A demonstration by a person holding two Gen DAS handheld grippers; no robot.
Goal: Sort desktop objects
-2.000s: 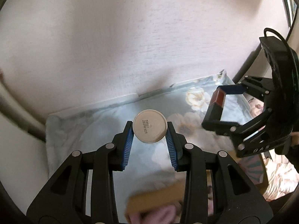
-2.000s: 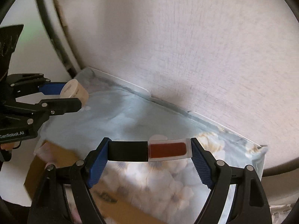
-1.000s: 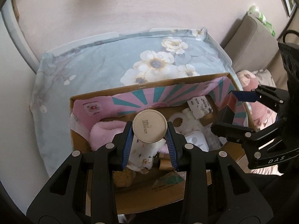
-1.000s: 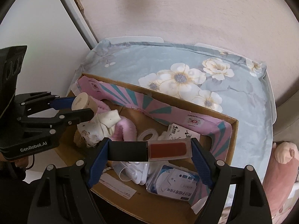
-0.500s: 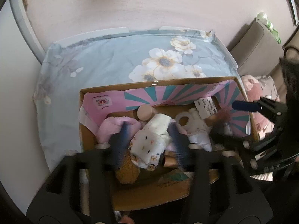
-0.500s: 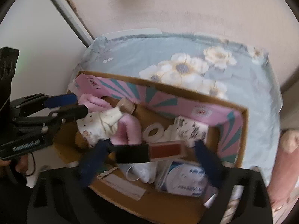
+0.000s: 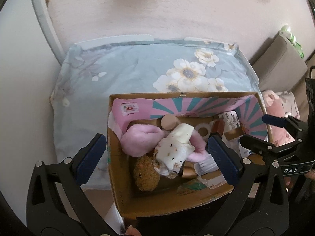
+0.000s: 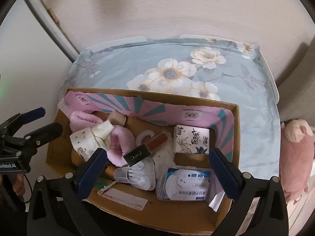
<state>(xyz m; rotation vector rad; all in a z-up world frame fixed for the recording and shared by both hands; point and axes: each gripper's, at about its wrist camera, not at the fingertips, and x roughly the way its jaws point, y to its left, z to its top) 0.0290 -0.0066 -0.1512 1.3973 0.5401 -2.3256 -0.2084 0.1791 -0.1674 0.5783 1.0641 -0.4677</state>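
Both grippers (image 7: 155,158) (image 8: 155,166) splayed, empty | lip gloss tube (image 8: 146,150) just ahead of right: light, stiff, probably slick; pinch across black cap | box (image 8: 235,118) below

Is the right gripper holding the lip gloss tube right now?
No. The right gripper is wide open and empty, and the lip gloss tube lies in the cardboard box.

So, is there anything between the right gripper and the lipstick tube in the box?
Nothing visible does. The lipstick tube lies uncovered on top of the pile in the cardboard box, and the right gripper is open above it. The pink slipper lies beside it, not over it.
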